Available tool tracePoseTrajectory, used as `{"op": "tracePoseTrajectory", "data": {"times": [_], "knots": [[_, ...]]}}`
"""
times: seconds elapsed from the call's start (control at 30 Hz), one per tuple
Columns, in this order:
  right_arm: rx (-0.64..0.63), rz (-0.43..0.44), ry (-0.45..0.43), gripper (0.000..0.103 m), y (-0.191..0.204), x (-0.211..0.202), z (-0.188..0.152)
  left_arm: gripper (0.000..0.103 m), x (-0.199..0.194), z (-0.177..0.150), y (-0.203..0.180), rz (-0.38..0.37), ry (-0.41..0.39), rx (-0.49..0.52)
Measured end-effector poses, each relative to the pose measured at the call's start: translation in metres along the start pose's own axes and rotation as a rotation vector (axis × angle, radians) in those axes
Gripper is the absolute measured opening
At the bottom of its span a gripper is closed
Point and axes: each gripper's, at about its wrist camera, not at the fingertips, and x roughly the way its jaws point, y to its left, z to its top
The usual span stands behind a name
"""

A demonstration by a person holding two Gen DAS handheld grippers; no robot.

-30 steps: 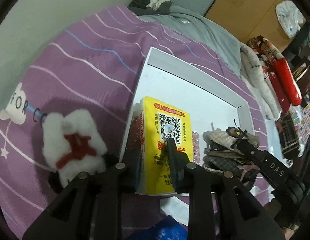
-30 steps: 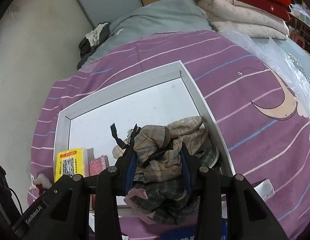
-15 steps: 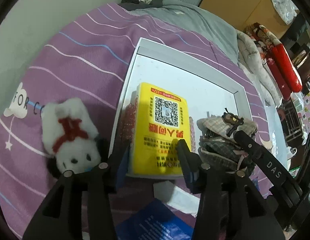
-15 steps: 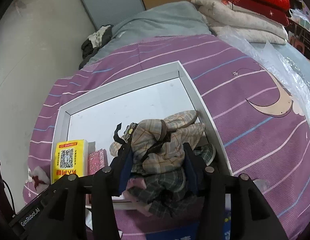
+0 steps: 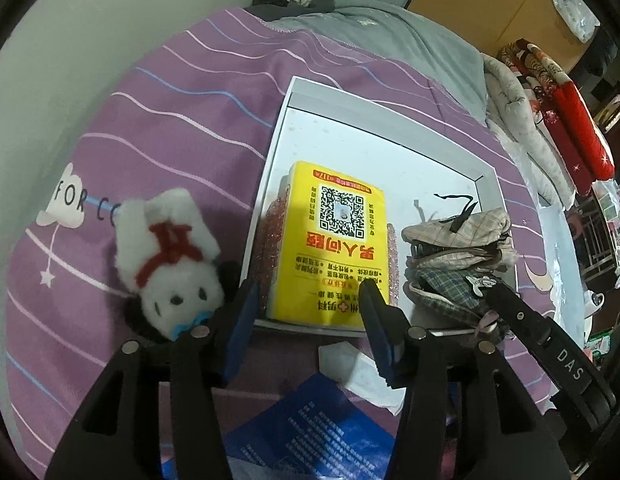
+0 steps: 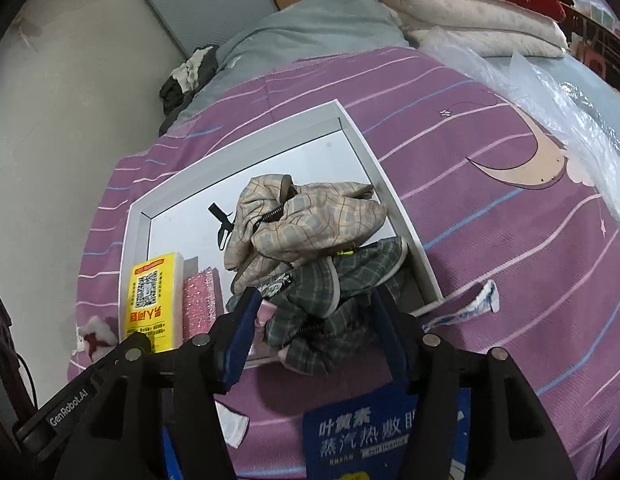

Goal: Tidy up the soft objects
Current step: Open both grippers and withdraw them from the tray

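Observation:
A yellow tissue pack (image 5: 334,244) lies flat in the white tray (image 5: 386,136) on a pink glittery item (image 5: 265,248). My left gripper (image 5: 307,300) hovers at the pack's near end. Its jaws are opening and the pads stand clear of the pack. A pile of plaid cloths (image 6: 305,224) fills the tray's right side, and a dark plaid piece (image 6: 322,288) spills over the near rim. My right gripper (image 6: 316,312) straddles that piece, jaws opening, pads not pressing it. A white plush toy (image 5: 165,256) lies on the purple bedspread left of the tray.
A blue printed packet (image 6: 362,428) and a white torn wrapper (image 5: 362,368) lie on the bedspread under the grippers. Clear plastic sheeting (image 6: 550,92) and folded quilts (image 6: 470,20) sit to the right. A wall (image 5: 69,60) runs along the left, with grey bedding (image 5: 382,36) behind.
Both grippers have opened, letting go of the yellow pack and the plaid cloths. They have drawn back a little toward the tray's near rim.

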Motion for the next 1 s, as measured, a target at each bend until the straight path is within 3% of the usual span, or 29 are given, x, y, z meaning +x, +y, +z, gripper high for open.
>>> {"op": "tracePoseTrajectory", "data": {"times": [0.57,0.8,1.0], "knots": [[-0.004,-0.001,0.040,0.057,0.000,-0.032,-0.011,0.054,-0.025,-0.013,-0.014,0.036,0.006,0.039],[-0.014,0.036,0.039,0.057,0.010,-0.048,-0.018,0.054,-0.036,-0.018,-0.013,0.043,0.020,0.047],[-0.012,0.106,0.094,0.057,0.022,-0.045,-0.026,0.054,-0.036,-0.020,0.000,0.028,0.088,0.007]]}}
